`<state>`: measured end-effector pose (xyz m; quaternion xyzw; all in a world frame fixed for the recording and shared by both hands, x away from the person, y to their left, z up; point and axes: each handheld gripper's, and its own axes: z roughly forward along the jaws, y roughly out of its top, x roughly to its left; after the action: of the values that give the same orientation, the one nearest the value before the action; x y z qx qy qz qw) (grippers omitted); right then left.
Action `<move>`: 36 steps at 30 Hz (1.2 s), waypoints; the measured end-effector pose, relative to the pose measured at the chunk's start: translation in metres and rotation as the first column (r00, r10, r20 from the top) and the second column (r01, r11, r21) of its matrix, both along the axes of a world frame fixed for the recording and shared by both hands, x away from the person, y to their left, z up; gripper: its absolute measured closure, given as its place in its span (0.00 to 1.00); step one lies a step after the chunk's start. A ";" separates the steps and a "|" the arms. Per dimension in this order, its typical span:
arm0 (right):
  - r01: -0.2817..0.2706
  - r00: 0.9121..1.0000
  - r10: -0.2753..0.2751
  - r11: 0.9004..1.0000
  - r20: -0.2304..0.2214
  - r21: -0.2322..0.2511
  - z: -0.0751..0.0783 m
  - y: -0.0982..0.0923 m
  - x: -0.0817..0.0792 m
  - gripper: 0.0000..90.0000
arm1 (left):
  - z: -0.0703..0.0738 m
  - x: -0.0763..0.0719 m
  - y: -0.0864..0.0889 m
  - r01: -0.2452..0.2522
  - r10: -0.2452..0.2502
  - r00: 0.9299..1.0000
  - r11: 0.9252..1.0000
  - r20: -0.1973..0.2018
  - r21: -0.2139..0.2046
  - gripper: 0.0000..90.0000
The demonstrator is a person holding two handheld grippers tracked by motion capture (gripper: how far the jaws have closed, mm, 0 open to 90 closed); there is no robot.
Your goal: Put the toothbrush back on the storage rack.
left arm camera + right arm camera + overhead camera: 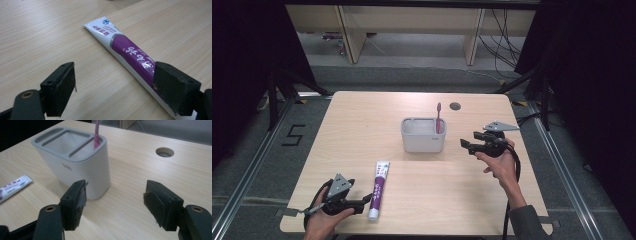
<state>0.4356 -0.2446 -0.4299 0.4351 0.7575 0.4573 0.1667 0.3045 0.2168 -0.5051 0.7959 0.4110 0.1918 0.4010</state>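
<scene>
Toothpaste tube (130, 53) looks light, soft, slippery; I'd pinch its firmer cap end with my left gripper (113, 85), jaws apart.

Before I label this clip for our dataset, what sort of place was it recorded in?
Probably a lab or data-collection bay, not a bathroom: a pale wooden table stands between black curtains, with metal floor rails and loose cables behind it.
</scene>
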 end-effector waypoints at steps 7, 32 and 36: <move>0.015 1.000 -0.015 1.000 -0.011 -0.006 -0.006 -0.013 -0.010 0.38 | 0.000 0.000 0.001 -0.002 0.002 1.000 1.000 -0.001 -0.001 0.20; 0.027 0.998 -0.031 0.998 -0.050 -0.061 -0.024 -0.030 -0.047 0.35 | 0.001 0.001 0.000 -0.009 0.009 1.000 1.000 0.004 -0.016 0.19; 0.014 0.998 -0.017 0.998 -0.057 -0.062 -0.030 -0.030 -0.051 0.35 | -0.001 0.002 -0.001 -0.025 0.025 1.000 0.999 -0.001 -0.034 0.19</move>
<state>0.3841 -0.2748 -0.4595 0.4485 0.7722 0.4199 0.1617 0.3065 0.2155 -0.5065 0.7839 0.4243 0.1896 0.4118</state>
